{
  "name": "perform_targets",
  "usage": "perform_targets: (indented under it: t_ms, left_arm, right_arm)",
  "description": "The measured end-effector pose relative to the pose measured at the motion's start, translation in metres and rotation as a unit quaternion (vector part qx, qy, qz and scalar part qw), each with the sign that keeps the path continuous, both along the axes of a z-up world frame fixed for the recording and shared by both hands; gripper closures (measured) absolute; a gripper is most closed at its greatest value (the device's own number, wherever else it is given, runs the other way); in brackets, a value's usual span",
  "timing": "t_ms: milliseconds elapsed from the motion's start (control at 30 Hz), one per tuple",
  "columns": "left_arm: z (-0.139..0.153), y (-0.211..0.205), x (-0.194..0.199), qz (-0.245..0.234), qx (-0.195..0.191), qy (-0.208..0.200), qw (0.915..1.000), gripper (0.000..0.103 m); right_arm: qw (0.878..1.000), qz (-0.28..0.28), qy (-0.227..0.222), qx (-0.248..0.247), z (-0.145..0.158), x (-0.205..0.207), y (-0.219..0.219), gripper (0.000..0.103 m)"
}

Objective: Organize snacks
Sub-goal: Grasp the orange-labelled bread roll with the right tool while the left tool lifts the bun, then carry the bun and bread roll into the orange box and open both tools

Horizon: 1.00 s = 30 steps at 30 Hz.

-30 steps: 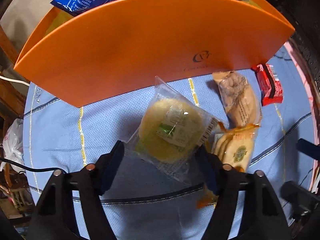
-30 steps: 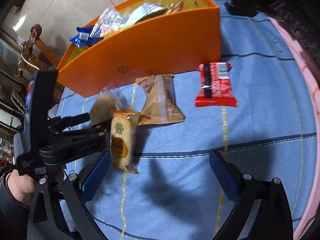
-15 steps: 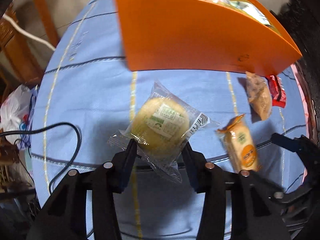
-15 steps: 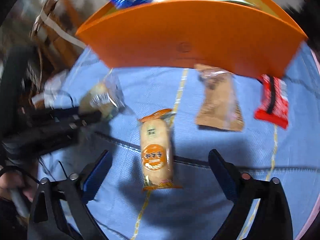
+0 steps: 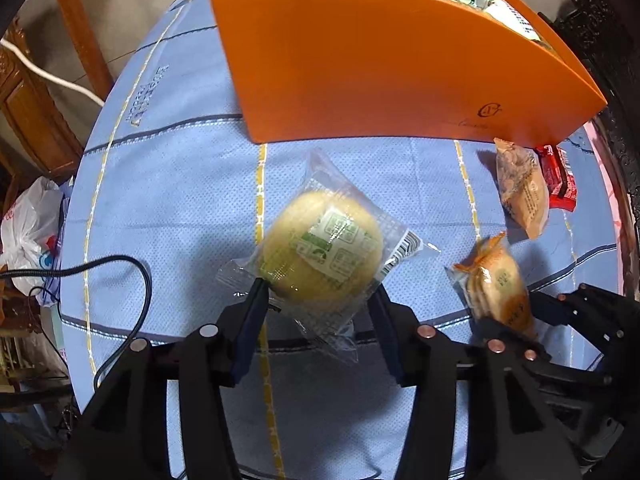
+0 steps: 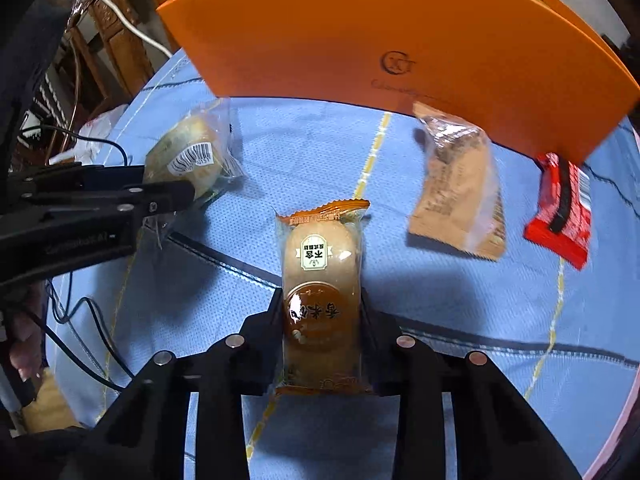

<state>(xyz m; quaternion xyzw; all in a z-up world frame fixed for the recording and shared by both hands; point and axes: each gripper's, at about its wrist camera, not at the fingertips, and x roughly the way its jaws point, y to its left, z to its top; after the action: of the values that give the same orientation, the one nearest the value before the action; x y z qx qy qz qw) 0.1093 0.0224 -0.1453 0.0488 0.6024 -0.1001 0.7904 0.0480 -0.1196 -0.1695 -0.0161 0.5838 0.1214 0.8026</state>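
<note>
My left gripper (image 5: pixel 318 300) is shut on a round yellow cake in a clear wrapper (image 5: pixel 320 252), held above the blue cloth; it also shows in the right wrist view (image 6: pixel 188 156). My right gripper (image 6: pixel 320 304) is shut on an orange rice-cracker pack (image 6: pixel 320 292), which also shows in the left wrist view (image 5: pixel 498 284). An orange box (image 5: pixel 380 64) holding several snack packs stands at the back. A brown snack bag (image 6: pixel 460 192) and a red bar (image 6: pixel 560 212) lie on the cloth in front of the box's right end.
The blue striped tablecloth (image 5: pixel 168 200) covers a round table. A black cable (image 5: pixel 120 276) lies at its left edge. Wooden furniture (image 5: pixel 36 112) and a white plastic bag (image 5: pixel 28 228) are beyond the left edge. A pink rim (image 6: pixel 624 420) runs along the right.
My right gripper has closed on the rice-cracker pack, having been open around it. My left gripper keeps holding the yellow cake and has lifted and pulled back from the box.
</note>
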Motion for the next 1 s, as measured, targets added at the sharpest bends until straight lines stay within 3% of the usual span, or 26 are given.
perform_targets:
  t_ms: [133, 233, 333, 400, 433, 567, 700, 767, 833, 1000]
  left_arm:
    - [-0.001, -0.006, 0.004, -0.006, 0.007, 0.004, 1.0000, 0.046]
    - [0.000, -0.010, 0.004, -0.011, 0.005, 0.002, 0.9999, 0.029]
    - [-0.003, -0.012, 0.002, -0.024, 0.013, -0.008, 0.9996, 0.028]
    - [-0.008, -0.013, 0.001, -0.029, 0.021, -0.008, 0.9993, 0.036]
    - [-0.012, -0.014, 0.001, -0.031, 0.031, -0.011, 0.9990, 0.044]
    - [-0.005, -0.023, -0.006, -0.062, 0.028, -0.029, 0.9973, 0.063]
    - [0.018, -0.026, -0.016, -0.068, 0.010, -0.042, 0.9968, 0.068]
    - [0.028, -0.026, -0.017, -0.062, -0.003, -0.044, 0.9971, 0.077]
    - [0.043, -0.022, -0.016, -0.053, -0.024, -0.046, 0.9972, 0.080]
    - [0.047, -0.023, -0.013, -0.050, -0.032, -0.040, 0.9974, 0.083]
  right_arm:
    - [1.000, -0.007, -0.003, 0.011, 0.003, -0.006, -0.013, 0.069]
    - [1.000, -0.008, -0.003, 0.016, 0.006, -0.011, -0.017, 0.069]
    - [1.000, -0.010, 0.000, 0.022, 0.008, -0.015, -0.023, 0.069]
    - [1.000, -0.011, -0.001, 0.024, 0.008, -0.015, -0.022, 0.069]
    - [1.000, -0.011, -0.001, 0.025, 0.008, -0.015, -0.022, 0.069]
    - [1.000, -0.014, -0.005, 0.027, 0.018, -0.022, -0.035, 0.068]
    - [0.999, -0.028, -0.015, 0.039, 0.031, -0.023, -0.044, 0.069]
    - [0.998, -0.034, -0.026, 0.045, 0.041, -0.026, -0.051, 0.069]
    - [0.998, -0.036, -0.035, 0.046, 0.050, -0.028, -0.057, 0.069]
    - [0.997, -0.044, -0.047, 0.047, 0.062, -0.029, -0.068, 0.068]
